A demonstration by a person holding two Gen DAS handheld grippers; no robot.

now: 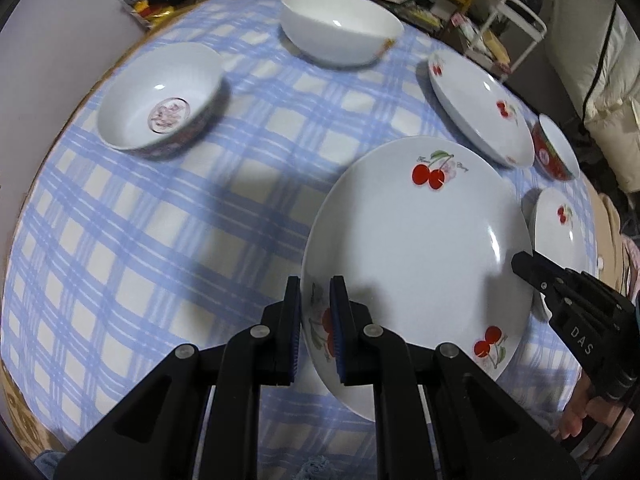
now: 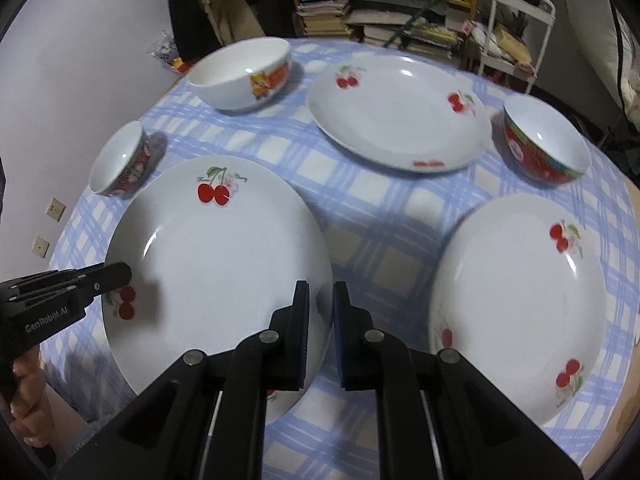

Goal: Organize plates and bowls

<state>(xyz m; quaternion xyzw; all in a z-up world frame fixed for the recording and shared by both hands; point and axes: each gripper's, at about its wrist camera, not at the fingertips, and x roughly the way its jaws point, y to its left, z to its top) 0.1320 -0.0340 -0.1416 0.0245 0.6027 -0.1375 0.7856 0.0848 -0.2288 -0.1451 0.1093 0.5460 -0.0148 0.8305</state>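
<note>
A large white cherry plate [image 1: 416,256] is held above the blue checked tablecloth [image 1: 160,208] by both grippers. My left gripper [image 1: 316,308] is shut on its left rim. My right gripper [image 2: 322,308] is shut on its right rim; the plate also shows in the right wrist view [image 2: 216,280]. A second cherry plate [image 2: 516,312] lies at the right, a third [image 2: 400,112] farther back. A red bowl [image 2: 544,148], a white cartoon bowl [image 2: 240,76] and a small patterned bowl [image 2: 120,160] stand around them.
The table's edge runs close along the wall at the left [image 2: 60,80]. Shelves with stacked books [image 2: 380,20] and a white rack [image 2: 516,24] stand behind the table. The right gripper's body [image 1: 580,320] shows in the left wrist view.
</note>
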